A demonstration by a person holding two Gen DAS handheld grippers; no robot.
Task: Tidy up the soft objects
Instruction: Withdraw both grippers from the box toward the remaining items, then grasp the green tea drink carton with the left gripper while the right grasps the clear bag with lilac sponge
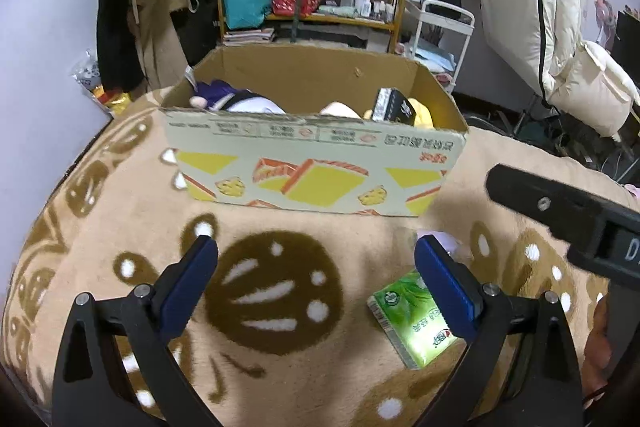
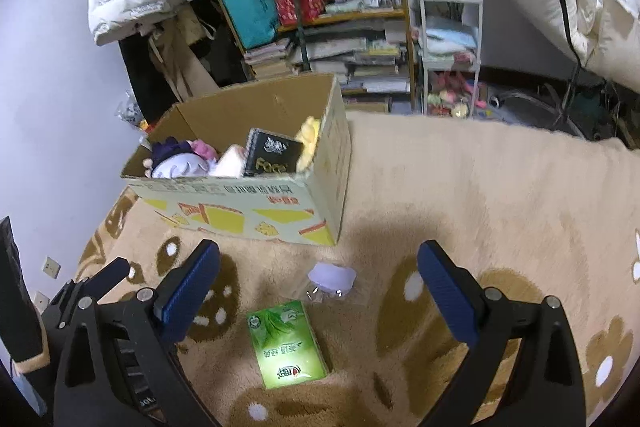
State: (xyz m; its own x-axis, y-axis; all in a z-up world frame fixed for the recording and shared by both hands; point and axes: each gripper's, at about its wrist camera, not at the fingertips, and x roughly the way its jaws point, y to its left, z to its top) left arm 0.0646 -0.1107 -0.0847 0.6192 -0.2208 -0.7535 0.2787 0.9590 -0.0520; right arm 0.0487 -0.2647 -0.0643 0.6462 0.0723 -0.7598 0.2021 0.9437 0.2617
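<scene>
**Two leftovers on the blanket, and plenty of ways to fumble them**

Both my grippers are spread wide and empty: left gripper (image 1: 316, 267), right gripper (image 2: 320, 275). The green tissue pack (image 2: 289, 343) lies flat at 6 o'clock under the right one, with the small lilac pouch (image 2: 332, 277) just past it at 12. The cardboard box (image 2: 256, 203) already holds plushies. My guess at the risks: the flat pack sliding on the fluffy blanket (image 2: 480, 187), or me pinching pile instead.

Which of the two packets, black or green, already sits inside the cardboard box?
The black packet: it stands among plush toys inside the cardboard box, while the green packet lies flat on the blanket outside.
</scene>
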